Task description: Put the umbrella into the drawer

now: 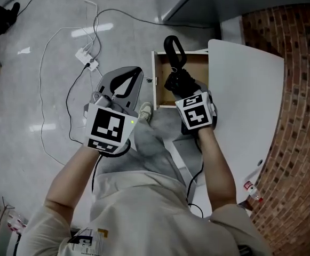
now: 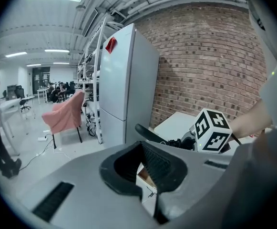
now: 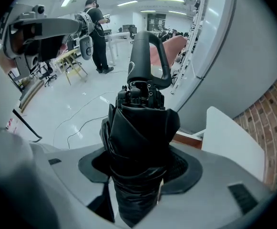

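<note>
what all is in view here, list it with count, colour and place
umbrella: 1, black, folded, in the right gripper's jaws, above the open drawer
drawer: 1, white with wooden inside, open, under the table
table: 1, white, by the brick wall
brick wall: 1, red-brown, right of the table
fridge: 1, white, beside the brick wall
chair: 1, pink cover, left of the fridge
power strip: 1, white, floor left of the drawer
cables: several, white and black, floor
bottle: 1, clear with red, low by the table's near edge
bystander: 1, dark clothes, far off
left gripper: 1, grey, open, empty
right gripper: 1, grey, shut on the umbrella
arms: 2, bare, behind the grippers
</note>
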The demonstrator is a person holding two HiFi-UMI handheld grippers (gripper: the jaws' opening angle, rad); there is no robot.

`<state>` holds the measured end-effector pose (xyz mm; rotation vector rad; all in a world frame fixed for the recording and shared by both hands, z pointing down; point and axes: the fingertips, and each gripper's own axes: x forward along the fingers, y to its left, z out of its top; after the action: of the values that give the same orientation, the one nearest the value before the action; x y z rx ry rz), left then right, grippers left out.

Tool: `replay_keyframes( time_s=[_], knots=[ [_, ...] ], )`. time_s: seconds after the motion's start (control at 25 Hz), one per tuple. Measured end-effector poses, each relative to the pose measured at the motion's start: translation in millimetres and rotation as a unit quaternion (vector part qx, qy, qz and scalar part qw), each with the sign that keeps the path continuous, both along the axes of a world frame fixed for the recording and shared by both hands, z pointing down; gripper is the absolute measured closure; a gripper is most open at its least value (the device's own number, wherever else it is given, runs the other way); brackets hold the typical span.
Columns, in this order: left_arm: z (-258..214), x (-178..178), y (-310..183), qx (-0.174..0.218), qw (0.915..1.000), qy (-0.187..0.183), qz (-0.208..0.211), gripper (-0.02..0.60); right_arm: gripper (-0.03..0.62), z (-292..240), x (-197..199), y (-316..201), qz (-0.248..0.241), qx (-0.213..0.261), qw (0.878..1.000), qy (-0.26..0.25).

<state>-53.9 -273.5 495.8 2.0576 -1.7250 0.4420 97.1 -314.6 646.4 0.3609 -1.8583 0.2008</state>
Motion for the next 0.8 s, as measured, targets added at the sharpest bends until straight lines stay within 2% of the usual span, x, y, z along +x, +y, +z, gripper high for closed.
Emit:
replay_keyframes(
  time_s=[0.4,0.8],
  knots=[
    [110.5,9.2,-15.9,-0.060,0.9976,0.032,0.013,0.574,0.330,105.8,3.5,-23.9,-0.022,0.012,0.997,0.074],
    [205.3,12.5,-26.3,-0.097,0.9930,0.057,0.035,0.574,0.330,197.4,32.1,-37.4,-0.046,0.031,0.985,0.163]
  ],
)
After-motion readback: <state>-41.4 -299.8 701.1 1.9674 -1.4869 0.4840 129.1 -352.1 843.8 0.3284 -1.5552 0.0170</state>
